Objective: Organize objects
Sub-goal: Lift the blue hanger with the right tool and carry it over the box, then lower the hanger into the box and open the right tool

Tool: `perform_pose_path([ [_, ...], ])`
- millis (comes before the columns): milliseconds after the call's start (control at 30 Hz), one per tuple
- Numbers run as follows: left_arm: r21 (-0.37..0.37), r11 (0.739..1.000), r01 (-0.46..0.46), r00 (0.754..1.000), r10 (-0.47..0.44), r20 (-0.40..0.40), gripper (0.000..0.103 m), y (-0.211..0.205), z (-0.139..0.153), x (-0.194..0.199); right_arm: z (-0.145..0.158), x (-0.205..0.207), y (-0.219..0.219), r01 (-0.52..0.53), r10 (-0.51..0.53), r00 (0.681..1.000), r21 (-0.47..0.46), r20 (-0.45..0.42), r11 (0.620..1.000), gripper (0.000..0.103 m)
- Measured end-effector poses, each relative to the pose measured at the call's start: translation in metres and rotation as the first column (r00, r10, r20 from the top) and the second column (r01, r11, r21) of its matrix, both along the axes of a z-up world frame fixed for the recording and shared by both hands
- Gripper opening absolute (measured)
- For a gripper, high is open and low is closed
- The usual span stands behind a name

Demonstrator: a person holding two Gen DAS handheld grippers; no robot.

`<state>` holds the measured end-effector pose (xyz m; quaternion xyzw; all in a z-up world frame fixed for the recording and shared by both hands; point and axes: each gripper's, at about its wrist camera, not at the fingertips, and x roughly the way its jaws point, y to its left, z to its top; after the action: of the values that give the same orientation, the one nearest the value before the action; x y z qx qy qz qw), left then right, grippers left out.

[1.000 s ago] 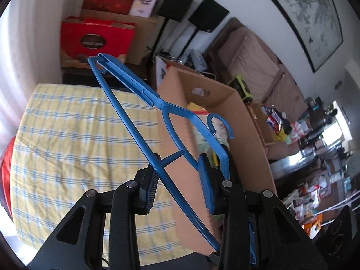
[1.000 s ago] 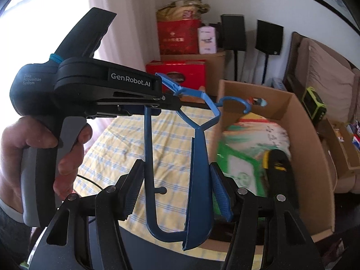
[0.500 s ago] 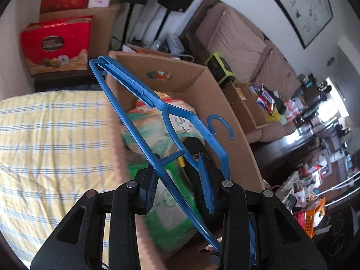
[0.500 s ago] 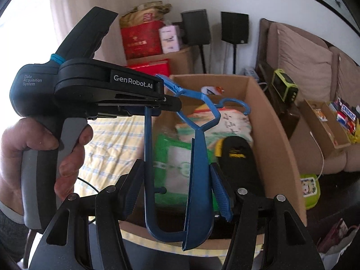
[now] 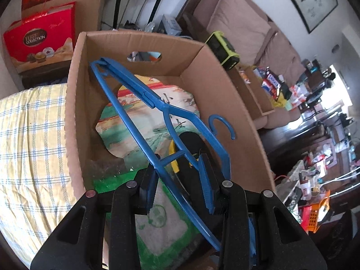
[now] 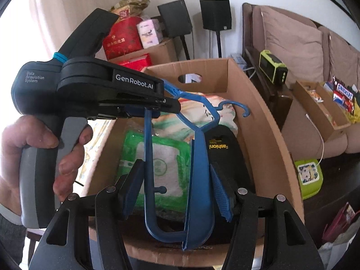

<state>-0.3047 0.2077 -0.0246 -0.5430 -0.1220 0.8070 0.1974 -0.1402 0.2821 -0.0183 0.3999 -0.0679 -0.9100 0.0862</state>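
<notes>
Both grippers have carried the blue hanger [image 5: 144,96] from over the checked cloth [image 5: 29,135] to above the cardboard box [image 5: 227,94], frame centre; left gripper [image 5: 180,180] and right gripper [image 6: 177,193] each pinch it

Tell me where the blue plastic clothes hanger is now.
In both wrist views the blue plastic clothes hanger hangs above the open brown cardboard box, gripped by both hand-held grippers, its hook toward the box's right wall.

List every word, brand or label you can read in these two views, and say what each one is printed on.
"GenRobot.AI": left gripper body.
"Data Acquisition System": same body's rear.
"COLLECTION", under a blurred word: red gift box.
"SNICKERS": candy pack.
"ashion", start hidden: black insole.
Characters on the red bag: too blurred.
</notes>
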Motion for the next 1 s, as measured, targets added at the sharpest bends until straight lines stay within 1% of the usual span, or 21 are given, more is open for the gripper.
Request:
perform_pose_path([
  [67,-0.005,1.0,0.0,1.0,0.001,0.016,0.032,0.0,-0.006,-0.004,-0.005,-0.004,0.003,0.004,-0.003,1.0,-0.018,0.013,1.0,0.06],
  [167,-0.036,0.999,0.012,0.999,-0.01,0.038,0.03,0.002,-0.014,-0.007,-0.011,-0.01,0.006,0.016,-0.015,0.999,-0.031,0.029,0.999,0.06],
  [267,-0.044,0.999,0.023,0.999,-0.021,0.03,0.031,0.005,-0.013,-0.006,-0.015,-0.014,0.009,0.023,-0.02,0.999,-0.056,0.048,0.998,0.06],
  [333,-0.028,0.999,0.022,0.999,-0.021,0.024,0.031,0.002,-0.01,-0.007,-0.017,-0.017,0.009,0.043,-0.04,0.997,-0.051,0.059,0.998,0.06],
  [400,-0.017,1.0,0.011,1.0,-0.011,0.003,0.033,-0.004,-0.004,-0.006,-0.019,-0.021,0.007,0.055,-0.053,0.996,-0.025,0.07,0.998,0.059],
  [500,-0.013,1.0,-0.001,1.0,0.001,-0.025,0.037,-0.011,0.006,-0.006,-0.022,-0.025,0.004,0.055,-0.054,0.995,-0.012,0.084,0.998,0.058],
  [600,-0.009,1.0,-0.003,0.999,0.002,-0.051,0.038,-0.021,0.019,-0.003,-0.022,-0.024,0.004,0.064,-0.063,0.995,-0.016,0.08,0.998,0.058],
  [733,-0.032,0.999,-0.009,0.995,0.006,-0.096,0.047,-0.036,0.035,0.008,-0.017,-0.019,0.003,0.074,-0.073,0.995,-0.012,0.065,0.997,0.058],
  [767,-0.039,0.999,-0.01,0.994,0.005,-0.107,0.049,-0.04,0.04,0.01,-0.016,-0.017,0.003,0.077,-0.076,0.995,-0.011,0.062,0.997,0.059],
  [800,-0.05,0.999,-0.011,0.993,0.005,-0.119,0.05,-0.044,0.043,0.015,-0.014,-0.016,0.003,0.08,-0.079,0.995,-0.008,0.055,0.997,0.062],
  [933,-0.089,0.996,-0.025,0.987,0.011,-0.159,0.061,-0.06,0.049,0.029,-0.005,-0.012,-0.002,0.083,-0.083,0.996,0.004,0.025,0.997,0.076],
  [1000,-0.1,0.995,-0.028,0.985,0.01,-0.174,0.062,-0.07,0.049,0.036,-0.003,-0.012,-0.005,0.082,-0.083,0.996,0.011,0.017,0.997,0.08],
])
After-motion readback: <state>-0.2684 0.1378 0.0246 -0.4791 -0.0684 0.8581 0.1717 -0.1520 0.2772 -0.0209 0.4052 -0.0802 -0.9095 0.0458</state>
